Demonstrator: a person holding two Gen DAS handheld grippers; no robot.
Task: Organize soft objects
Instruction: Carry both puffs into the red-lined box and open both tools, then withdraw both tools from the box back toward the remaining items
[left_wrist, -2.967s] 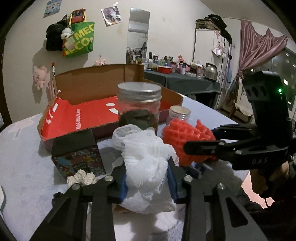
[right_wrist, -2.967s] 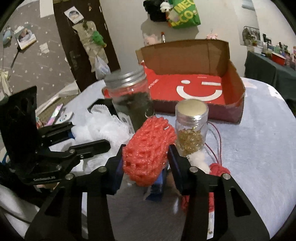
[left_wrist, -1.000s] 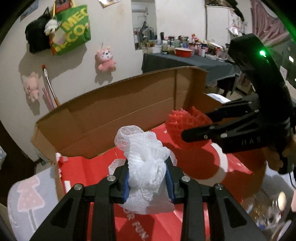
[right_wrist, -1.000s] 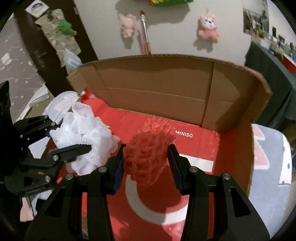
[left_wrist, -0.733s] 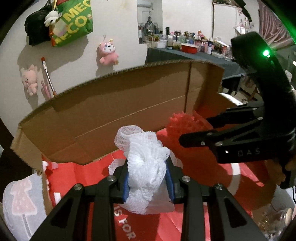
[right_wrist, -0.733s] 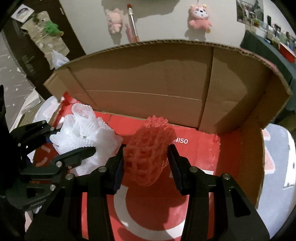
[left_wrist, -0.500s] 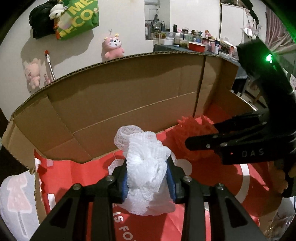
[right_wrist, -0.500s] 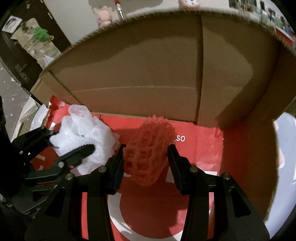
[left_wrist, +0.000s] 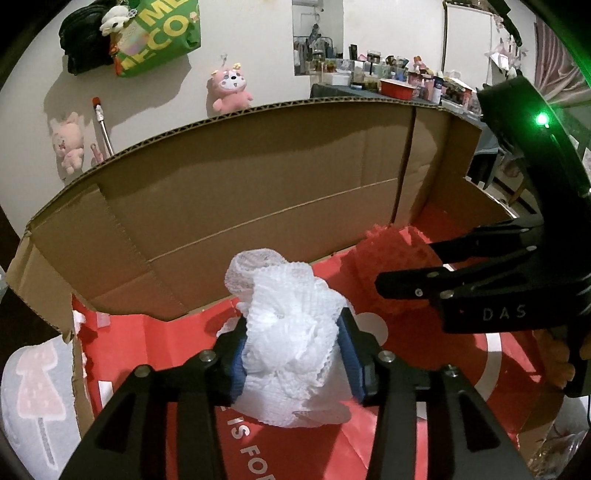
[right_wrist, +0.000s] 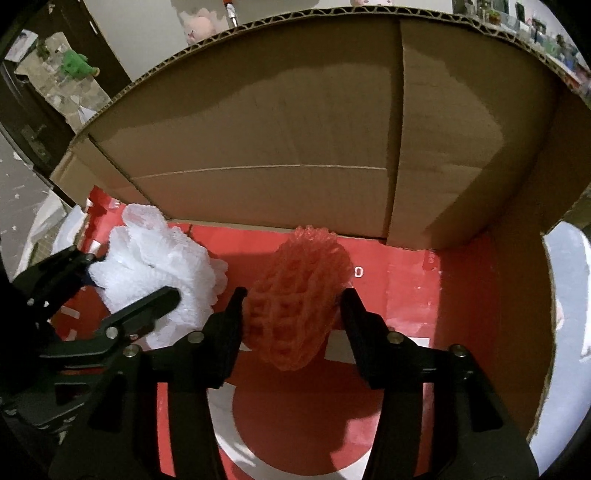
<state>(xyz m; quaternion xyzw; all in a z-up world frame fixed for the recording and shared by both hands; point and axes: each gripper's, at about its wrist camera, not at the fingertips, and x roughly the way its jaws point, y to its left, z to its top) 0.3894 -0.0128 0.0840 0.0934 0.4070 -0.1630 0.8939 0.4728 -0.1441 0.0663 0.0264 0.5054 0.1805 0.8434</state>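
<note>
Left gripper (left_wrist: 291, 345): black two-finger tool with blue pads, pinched tight on the crumpled white foam net (left_wrist: 290, 332); the net bulges above and below the pads.
White foam net, place: held over the red printed floor of the open cardboard box (left_wrist: 258, 192), toward its left side; from the right wrist view the net (right_wrist: 159, 266) sits between the left gripper's fingers (right_wrist: 147, 306).
Right gripper (right_wrist: 291, 310): black fingers spread a little wider than the red foam mesh sleeve (right_wrist: 295, 295); the left finger touches the sleeve, while a thin gap shows at the right finger.
Red foam mesh sleeve, place: between the right fingers, over the box floor near the back wall; whether it rests on the floor I cannot tell.
Neighbours: the two nets hang side by side, near but apart, white on the left, red (left_wrist: 395, 254) on the right.
Box back wall: plain brown corrugated flap standing upright just behind both nets.
Beyond the box: pink plush toy (left_wrist: 231, 90) and green tote bag (left_wrist: 159, 33) on the white wall.
</note>
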